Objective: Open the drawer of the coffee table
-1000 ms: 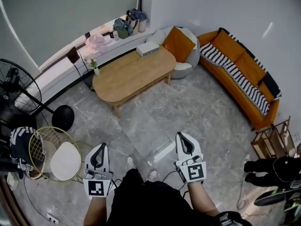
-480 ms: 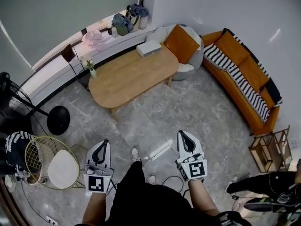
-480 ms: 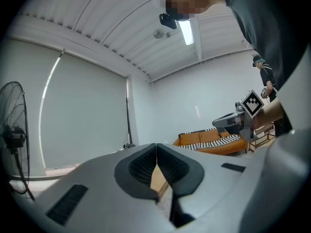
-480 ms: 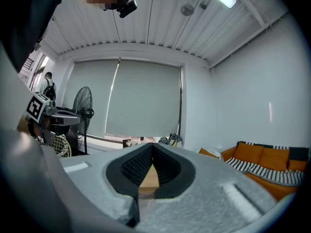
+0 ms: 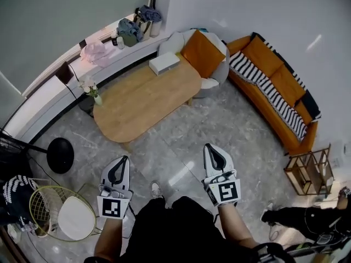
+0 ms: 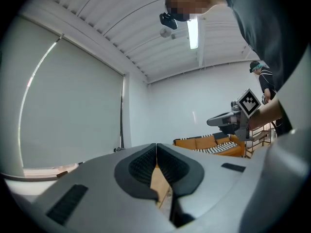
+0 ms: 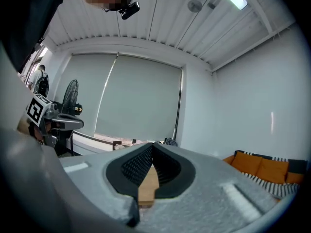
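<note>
The oval wooden coffee table (image 5: 145, 100) stands ahead on the grey stone floor, and no drawer shows from above. My left gripper (image 5: 119, 160) and right gripper (image 5: 211, 147) point level toward it, both short of its near edge, both shut and holding nothing. In the left gripper view the jaws of the left gripper (image 6: 156, 147) meet, with a sliver of table (image 6: 159, 186) below them. In the right gripper view the right gripper (image 7: 152, 144) is likewise closed, with the same table (image 7: 148, 186) showing under its tips.
A white box (image 5: 164, 63) and a flower vase (image 5: 90, 87) sit on the table. An orange sofa (image 5: 274, 86) lines the right wall, and a grey chair with an orange cushion (image 5: 203, 53) stands behind the table. A wire chair (image 5: 57, 215) and fan base (image 5: 60, 155) stand left. A person (image 5: 296, 221) is at bottom right.
Both grippers have moved forward together toward the coffee table, which now lies closer and lower in the head view. Both stay shut.
</note>
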Demonstrator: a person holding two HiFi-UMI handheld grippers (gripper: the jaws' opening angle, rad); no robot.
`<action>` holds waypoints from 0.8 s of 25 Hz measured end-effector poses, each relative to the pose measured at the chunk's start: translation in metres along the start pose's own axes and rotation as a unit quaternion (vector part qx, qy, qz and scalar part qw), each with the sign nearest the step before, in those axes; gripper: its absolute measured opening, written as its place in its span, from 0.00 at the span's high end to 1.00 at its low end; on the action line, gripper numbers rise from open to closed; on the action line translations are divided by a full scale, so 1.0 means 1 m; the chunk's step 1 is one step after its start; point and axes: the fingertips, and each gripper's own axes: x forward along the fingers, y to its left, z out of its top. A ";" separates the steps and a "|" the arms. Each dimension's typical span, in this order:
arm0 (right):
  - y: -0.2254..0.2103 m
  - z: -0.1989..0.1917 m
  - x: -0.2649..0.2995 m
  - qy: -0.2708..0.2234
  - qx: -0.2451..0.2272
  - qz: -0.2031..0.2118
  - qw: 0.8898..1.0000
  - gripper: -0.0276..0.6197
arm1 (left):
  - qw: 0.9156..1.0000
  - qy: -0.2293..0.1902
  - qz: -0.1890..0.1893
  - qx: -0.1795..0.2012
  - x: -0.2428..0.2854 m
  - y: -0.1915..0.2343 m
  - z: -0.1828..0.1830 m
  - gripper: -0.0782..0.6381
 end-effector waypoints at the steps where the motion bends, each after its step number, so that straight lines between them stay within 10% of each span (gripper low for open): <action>1: -0.002 0.000 0.004 0.003 -0.001 -0.002 1.000 0.95 | 1.000 -0.002 -0.003 -0.002 0.006 0.003 0.000 0.88; 20: -0.061 0.004 0.089 -0.025 0.004 0.069 0.997 0.95 | 0.998 -0.020 0.061 0.012 0.077 0.005 0.016 0.88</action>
